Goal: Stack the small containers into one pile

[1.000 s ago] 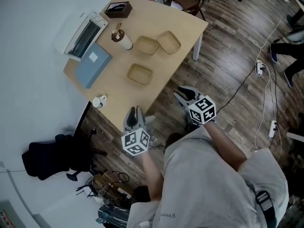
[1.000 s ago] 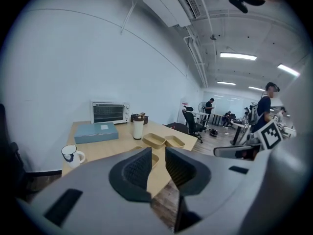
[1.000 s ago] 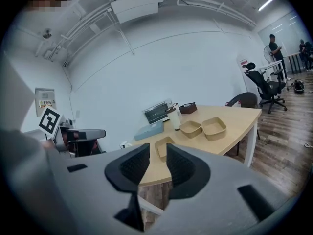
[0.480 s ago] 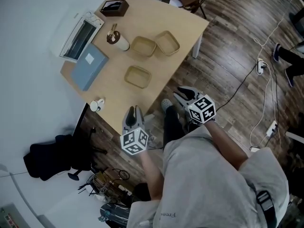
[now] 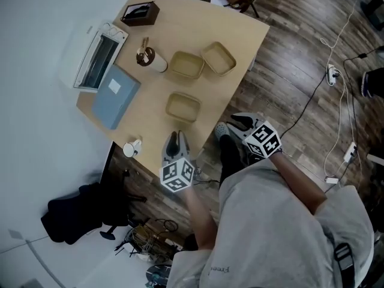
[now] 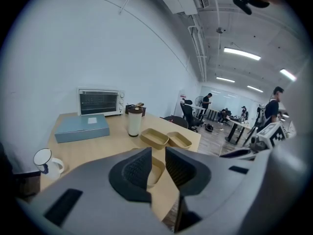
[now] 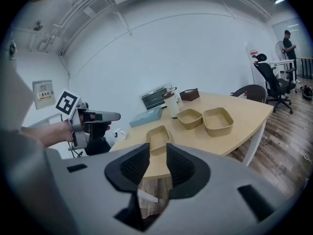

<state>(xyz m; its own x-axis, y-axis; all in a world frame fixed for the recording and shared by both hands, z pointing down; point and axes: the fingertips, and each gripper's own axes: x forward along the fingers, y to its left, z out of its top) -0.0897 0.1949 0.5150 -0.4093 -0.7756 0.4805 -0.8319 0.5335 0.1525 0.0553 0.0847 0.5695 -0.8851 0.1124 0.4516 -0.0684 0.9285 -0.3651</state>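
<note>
Small containers [image 5: 183,107] sit unstacked on the bench [image 5: 198,23]. Left tool [image 5: 174,138] and right tool [image 5: 237,120] hover nearby, jaws parted, empty — presumably poised for a first pick.

The room was evenly bright under ceiling strip lights [image 6: 242,54], with only soft shadows on the table [image 5: 198,29]. Both gripper views bowed hard toward black corners, their close foreground soft, while the head view was sharp.
</note>
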